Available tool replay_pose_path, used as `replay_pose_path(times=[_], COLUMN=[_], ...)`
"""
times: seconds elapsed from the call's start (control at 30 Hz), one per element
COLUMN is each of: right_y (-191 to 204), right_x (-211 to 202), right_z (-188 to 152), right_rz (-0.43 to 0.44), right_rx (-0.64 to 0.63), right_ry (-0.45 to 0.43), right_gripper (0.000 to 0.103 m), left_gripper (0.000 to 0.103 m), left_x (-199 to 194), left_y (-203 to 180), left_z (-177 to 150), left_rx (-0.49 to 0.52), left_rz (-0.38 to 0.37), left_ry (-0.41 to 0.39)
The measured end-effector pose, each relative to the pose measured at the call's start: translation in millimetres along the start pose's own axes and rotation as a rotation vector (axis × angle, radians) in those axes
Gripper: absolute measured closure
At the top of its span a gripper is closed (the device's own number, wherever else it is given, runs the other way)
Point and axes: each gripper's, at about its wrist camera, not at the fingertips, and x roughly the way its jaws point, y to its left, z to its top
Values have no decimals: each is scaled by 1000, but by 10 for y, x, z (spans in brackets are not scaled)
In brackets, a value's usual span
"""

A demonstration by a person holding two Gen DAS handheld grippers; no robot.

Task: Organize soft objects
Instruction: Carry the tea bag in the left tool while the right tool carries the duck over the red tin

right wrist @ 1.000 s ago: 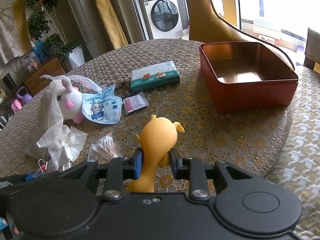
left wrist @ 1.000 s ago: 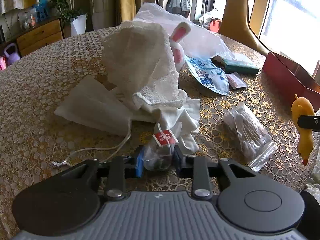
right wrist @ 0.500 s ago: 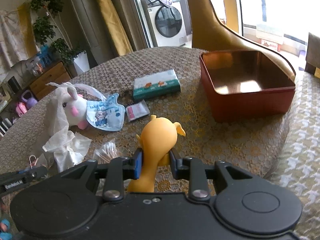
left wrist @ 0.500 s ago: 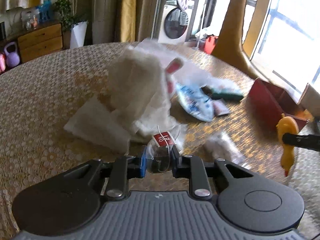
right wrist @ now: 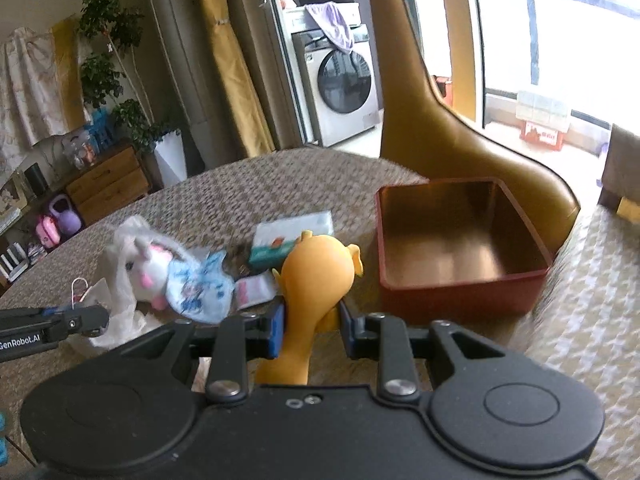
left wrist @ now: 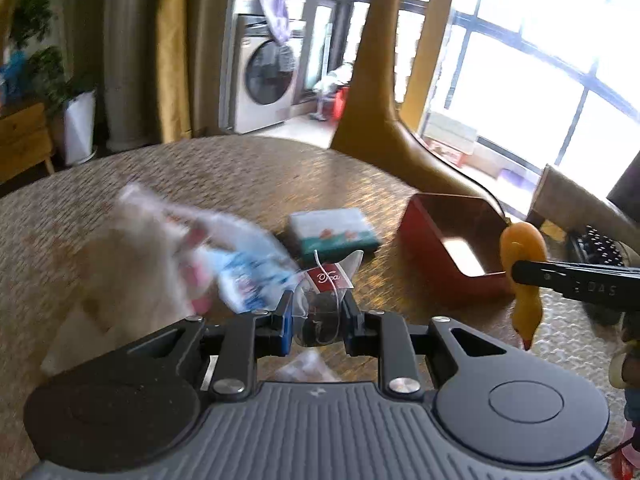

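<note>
1. The left gripper [left wrist: 318,316] has its fingers squeezed on a clear tea bag [left wrist: 320,312] with dark tea inside. A red tag [left wrist: 329,278] on a white string sticks up from it. The bag is up in the air, above the counter [left wrist: 240,172].
2. The right gripper [right wrist: 312,328] has its fingers clamped on the neck of a yellow rubber chicken [right wrist: 316,280] — its round head pokes up past the fingers, and it hangs off the counter too.
3. In the left view the chicken shows at the right, pinched by a black finger, just in front of the red box [left wrist: 452,240].
4. The red box is open and sits near the counter's far edge, by the brown chair [right wrist: 440,120].
5. A green tissue pack [left wrist: 334,232] lies just left of the box.
6. A white bunny toy [right wrist: 150,264] sits further left, with a blue and white bib [right wrist: 200,288] beside it — a white cloth [right wrist: 120,292] is heaped against the bunny.
7. A small pink and white packet [right wrist: 254,292] lies by the bib.
8. The near things in the left view are blurry.
</note>
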Motion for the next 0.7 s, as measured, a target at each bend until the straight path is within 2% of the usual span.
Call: replay_pose_path(times=[0.4, 0.7], right_y=[-453, -870], right_x=[101, 341], right_z=[313, 478], right_rz=[-34, -71], right_rx=[-12, -1], right_ry=[2, 37], right_gripper=[75, 76], left_gripper=[80, 80], left_x=[473, 994], left_y=[-859, -1344], left_z=[377, 604], left_rx=[148, 181], left_rz=[-95, -172], left_ry=[32, 102])
